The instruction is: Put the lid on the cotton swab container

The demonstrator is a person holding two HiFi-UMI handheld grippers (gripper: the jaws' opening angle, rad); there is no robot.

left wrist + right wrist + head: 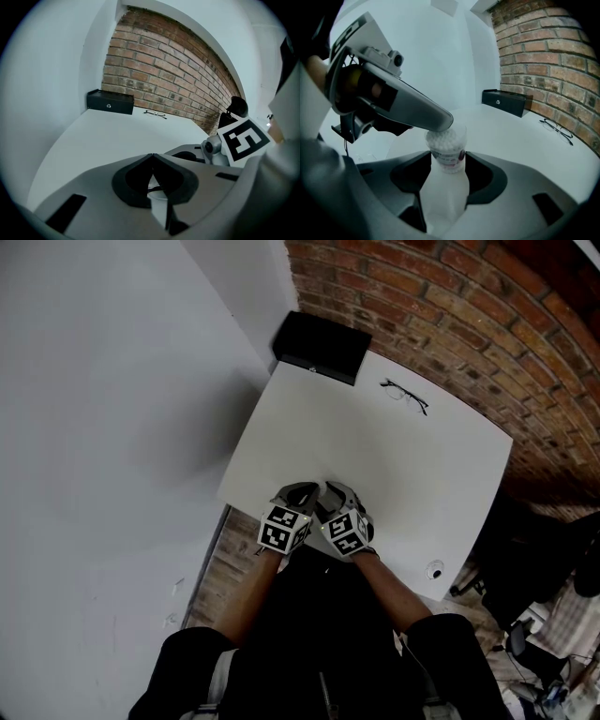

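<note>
Overall: L gripper (305,493) & R gripper (339,493) side by side, nearly touching, over near edge of white tabletop (375,456).
R jaws: clamped on clear round plastic cotton swab container (446,143), one jaw each side of its body; it stands upright betw. them.
Container: white swab heads packed at top, printed label band just below, clear rim above the heads.
L jaws: tips pressed together, nothing seen betw. them; in R gripper view the tip sits right at container top.
Lid: can't tell it apart from the clear top; pale clear piece shows thru gap behind L tips.
Far corner: black rectangular box (321,345), next to red brick wall (450,306).
Near box: thin-framed eyeglasses (405,395) on tabletop, well apart from grippers.
</note>
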